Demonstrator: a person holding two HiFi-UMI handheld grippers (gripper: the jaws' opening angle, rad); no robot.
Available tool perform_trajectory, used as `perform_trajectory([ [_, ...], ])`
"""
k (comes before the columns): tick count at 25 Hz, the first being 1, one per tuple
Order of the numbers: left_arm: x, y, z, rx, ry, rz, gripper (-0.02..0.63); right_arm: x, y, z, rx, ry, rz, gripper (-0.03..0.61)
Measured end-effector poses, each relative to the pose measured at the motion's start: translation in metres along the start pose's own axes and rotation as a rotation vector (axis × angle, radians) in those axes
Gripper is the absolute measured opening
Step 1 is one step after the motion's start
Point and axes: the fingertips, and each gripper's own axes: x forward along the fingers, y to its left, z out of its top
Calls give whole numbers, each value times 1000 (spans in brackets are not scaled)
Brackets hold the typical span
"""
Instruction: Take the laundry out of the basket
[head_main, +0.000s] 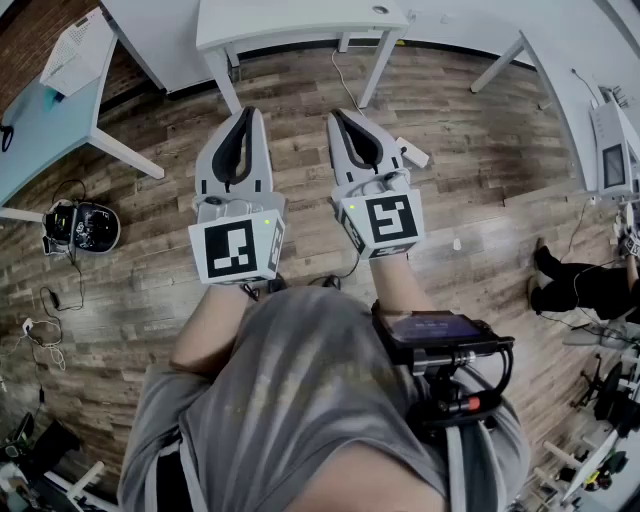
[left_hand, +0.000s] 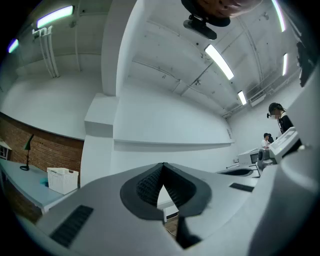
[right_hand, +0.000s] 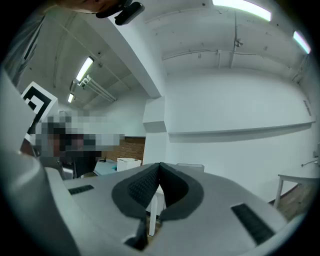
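Observation:
My left gripper (head_main: 243, 112) and right gripper (head_main: 337, 115) are held side by side in front of my chest, above the wooden floor, pointing away from me. Both are shut with their dark pads meeting at the tips and nothing between them, as the left gripper view (left_hand: 163, 165) and the right gripper view (right_hand: 160, 165) also show. A white slatted basket (head_main: 75, 55) stands on a light blue table (head_main: 40, 130) at the far left, well away from both grippers. The same basket (left_hand: 62, 180) shows small in the left gripper view and, as the basket (right_hand: 129, 164), in the right one. No laundry is visible.
A white desk (head_main: 300, 20) stands straight ahead, its legs on the floor. Another white table with a machine (head_main: 612, 140) runs along the right. A small black-and-white device (head_main: 85, 227) and cables lie on the floor at left. A person's legs (head_main: 575, 285) are at right.

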Motion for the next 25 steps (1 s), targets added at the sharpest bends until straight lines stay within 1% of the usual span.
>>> perform_trajectory([
  [5, -4, -19, 4, 10, -5, 5, 8, -14, -8, 2, -2, -12, 10, 6],
  [10, -5, -42, -1, 12, 11, 18, 8, -32, -24, -4, 12, -11, 22, 6],
  [14, -6, -57, -4, 13, 26, 35, 8, -45, -31, -8, 59, -18, 61, 6],
  [19, -3, -59, -15, 16, 57, 49, 8, -50, -42, -30, 99, 28, 54, 8],
  [25, 22, -61, -35, -12, 85, 32, 8, -35, -62, -43, 102, 53, 41, 8],
])
